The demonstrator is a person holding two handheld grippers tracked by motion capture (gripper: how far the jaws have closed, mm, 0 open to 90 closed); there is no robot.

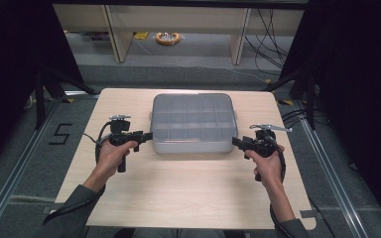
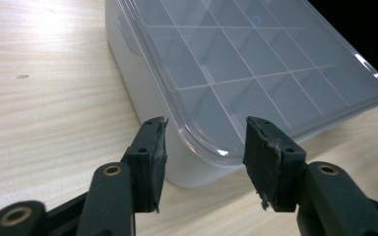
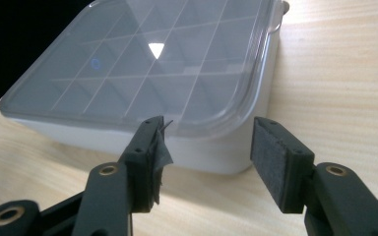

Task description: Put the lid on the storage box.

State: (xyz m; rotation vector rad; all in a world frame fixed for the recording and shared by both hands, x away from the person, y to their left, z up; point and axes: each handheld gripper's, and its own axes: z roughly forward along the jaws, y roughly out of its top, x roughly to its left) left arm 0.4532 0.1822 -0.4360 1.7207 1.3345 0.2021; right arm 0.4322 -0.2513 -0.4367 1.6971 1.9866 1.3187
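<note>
Wooden table [image 1: 178, 193] laid out wide, and sitting toward its far middle is a translucent compartment box [image 1: 193, 124], clear lid [image 2: 256, 64] on, dividers showing through, every cell looking empty. Coming at it from both near corners: the left gripper [image 1: 146, 135] at the box's near-left corner, the right gripper [image 1: 237, 142] at its near-right one. From the left gripper view, the left gripper [image 2: 205, 147] has its jaws spread wide, the lid's rounded corner sitting in the gap, nothing pinched. Same story from the right gripper view: the right gripper [image 3: 207, 147] spread apart, the lid's edge between the pads, not clamped. Now the danger as I read it: that lid rim is thin and slick, so a bite on the lip alone could slip off or pop the lid. One side closing first would likely skate the light box across the table. And those frayed pads [image 2: 262, 147] may grip unevenly.
</note>
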